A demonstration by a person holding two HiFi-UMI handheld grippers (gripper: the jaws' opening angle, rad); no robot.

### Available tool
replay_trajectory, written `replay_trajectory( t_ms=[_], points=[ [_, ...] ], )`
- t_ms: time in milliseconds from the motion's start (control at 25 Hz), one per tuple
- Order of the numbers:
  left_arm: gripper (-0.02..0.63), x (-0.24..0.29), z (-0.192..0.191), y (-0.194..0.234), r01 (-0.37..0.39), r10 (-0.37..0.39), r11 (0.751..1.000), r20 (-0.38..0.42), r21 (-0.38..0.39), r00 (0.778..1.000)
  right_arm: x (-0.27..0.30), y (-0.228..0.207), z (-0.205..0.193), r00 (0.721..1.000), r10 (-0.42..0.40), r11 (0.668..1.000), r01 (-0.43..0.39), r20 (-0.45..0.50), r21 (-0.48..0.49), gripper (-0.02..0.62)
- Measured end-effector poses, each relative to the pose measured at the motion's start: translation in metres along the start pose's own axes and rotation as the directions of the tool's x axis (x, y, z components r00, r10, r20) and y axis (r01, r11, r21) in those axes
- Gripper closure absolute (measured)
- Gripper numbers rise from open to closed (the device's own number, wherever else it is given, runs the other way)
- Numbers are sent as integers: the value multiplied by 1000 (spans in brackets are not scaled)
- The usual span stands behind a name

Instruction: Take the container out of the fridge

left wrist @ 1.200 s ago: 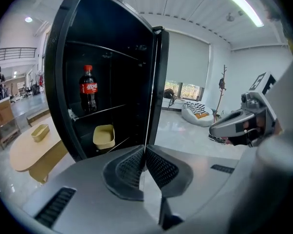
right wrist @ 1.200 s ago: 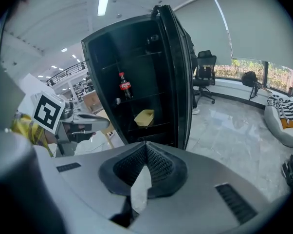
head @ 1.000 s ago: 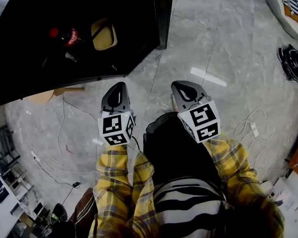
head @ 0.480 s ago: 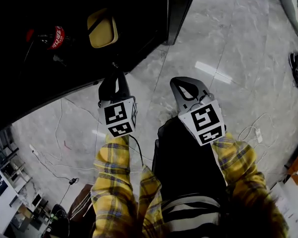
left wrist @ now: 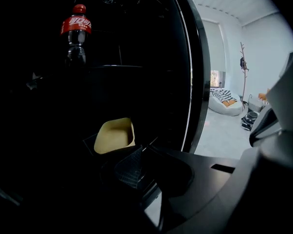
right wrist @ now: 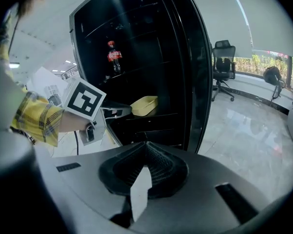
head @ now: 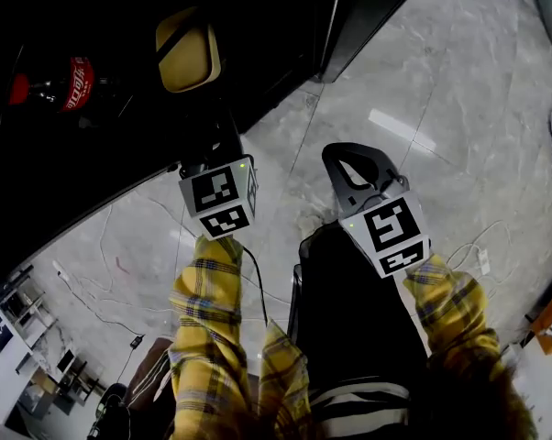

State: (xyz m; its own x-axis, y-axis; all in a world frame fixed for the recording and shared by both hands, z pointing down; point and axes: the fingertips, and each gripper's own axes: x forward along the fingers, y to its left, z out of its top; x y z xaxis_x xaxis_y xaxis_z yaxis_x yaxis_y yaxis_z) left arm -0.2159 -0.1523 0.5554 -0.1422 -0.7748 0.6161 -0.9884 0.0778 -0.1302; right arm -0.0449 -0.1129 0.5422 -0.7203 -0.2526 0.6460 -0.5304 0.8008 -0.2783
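The tan container (left wrist: 115, 135) looks light and thin-walled; pinch its near rim gently. The left gripper (left wrist: 142, 149) and right gripper (right wrist: 146, 145) sit closed, empty.

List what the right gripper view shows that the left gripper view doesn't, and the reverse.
Only the right gripper view shows the left gripper, on a yellow plaid sleeve, pointing at the fridge shelf. It also shows an office chair by the window.
Only the left gripper view shows a coat stand against the far wall.
Both show the open fridge, the cola bottle on an upper shelf and the yellow container on a lower one.
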Motion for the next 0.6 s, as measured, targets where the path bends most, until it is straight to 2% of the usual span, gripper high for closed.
replay_trajectory(
  t_ms=[280, 360, 600],
  points=[
    [571, 24, 13, 10, -33, 32, 999, 19, 39, 999, 8, -7, -15, 999, 12, 1000, -11, -34, 10, 568],
    [499, 27, 16, 10, -31, 30, 998, 20, 53, 999, 9, -6, -19, 999, 17, 1000, -16, -40, 13, 568],
    [466, 39, 17, 10, -34, 34, 995, 1, 94, 999, 12, -6, -30, 998, 26, 1000, -25, -61, 19, 568]
  ],
)
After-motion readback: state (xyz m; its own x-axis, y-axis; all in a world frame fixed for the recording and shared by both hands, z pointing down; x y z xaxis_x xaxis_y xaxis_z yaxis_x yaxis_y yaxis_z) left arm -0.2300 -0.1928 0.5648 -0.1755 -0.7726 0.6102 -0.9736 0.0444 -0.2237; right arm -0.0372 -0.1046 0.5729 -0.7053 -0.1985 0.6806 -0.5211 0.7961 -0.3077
